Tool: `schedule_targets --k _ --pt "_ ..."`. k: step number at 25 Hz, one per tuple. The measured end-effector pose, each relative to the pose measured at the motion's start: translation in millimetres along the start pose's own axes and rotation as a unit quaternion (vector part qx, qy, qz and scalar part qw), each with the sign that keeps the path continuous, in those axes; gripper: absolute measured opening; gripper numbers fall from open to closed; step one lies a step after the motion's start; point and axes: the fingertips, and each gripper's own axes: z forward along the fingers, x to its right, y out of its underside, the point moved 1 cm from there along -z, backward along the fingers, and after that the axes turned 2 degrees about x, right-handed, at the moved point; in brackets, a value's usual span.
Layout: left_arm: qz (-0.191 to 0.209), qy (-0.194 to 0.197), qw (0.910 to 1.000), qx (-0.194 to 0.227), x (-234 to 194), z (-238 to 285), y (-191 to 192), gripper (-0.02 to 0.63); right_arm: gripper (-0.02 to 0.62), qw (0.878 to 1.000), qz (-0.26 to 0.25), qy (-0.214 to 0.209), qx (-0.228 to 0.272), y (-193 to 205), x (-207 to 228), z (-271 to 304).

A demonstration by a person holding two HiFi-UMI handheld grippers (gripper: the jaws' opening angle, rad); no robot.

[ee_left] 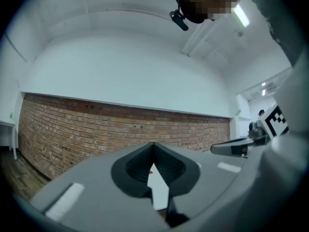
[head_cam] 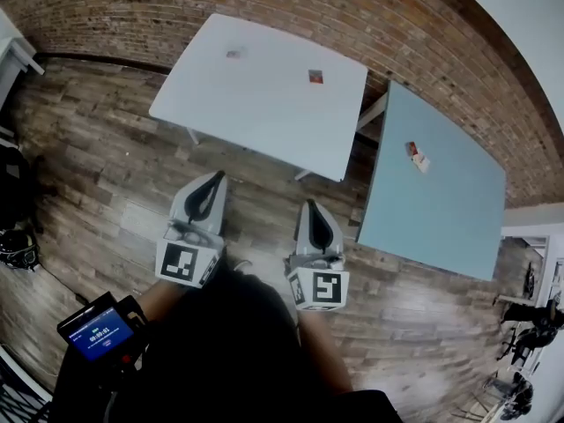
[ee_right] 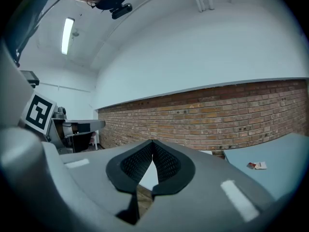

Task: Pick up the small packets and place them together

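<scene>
A white table (head_cam: 264, 122) stands ahead of me with two small packets on it, a pale packet (head_cam: 233, 54) at its far left and a red packet (head_cam: 315, 77) further right. On the blue-grey table (head_cam: 441, 210) at the right lies a red and white packet pair (head_cam: 417, 156), also seen in the right gripper view as the packet pair (ee_right: 257, 166). My left gripper (head_cam: 214, 177) and right gripper (head_cam: 314, 205) hang over the wooden floor short of both tables. Both are shut and hold nothing; the left gripper (ee_left: 153, 147) and right gripper (ee_right: 153, 144) show their jaws meeting at the tip.
A brick wall (head_cam: 370, 16) runs behind the tables. Dark bags (head_cam: 16, 236) lie on the floor at the left, and stands and gear (head_cam: 524, 324) crowd the far right. A device with a blue screen (head_cam: 100, 331) sits by my left arm.
</scene>
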Motion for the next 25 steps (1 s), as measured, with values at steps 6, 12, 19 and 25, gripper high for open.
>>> schedule_targets --k 6,12,19,25 --pt "-0.018 0.037 0.9989 0.024 -13 65 2 0.002 0.003 0.999 -0.013 0.037 0.01 -6 25 61" --pt "-0.036 0.064 0.9972 0.014 -52 128 4 0.002 0.003 0.997 -0.036 0.065 0.01 -21 35 139" --pt "0.01 0.099 0.9951 -0.006 -104 181 12 0.002 0.003 0.996 -0.058 0.075 0.004 -35 35 224" --pt "0.013 0.095 0.9954 -0.01 -136 205 11 0.002 0.003 0.995 -0.042 0.088 -0.019 -27 38 254"
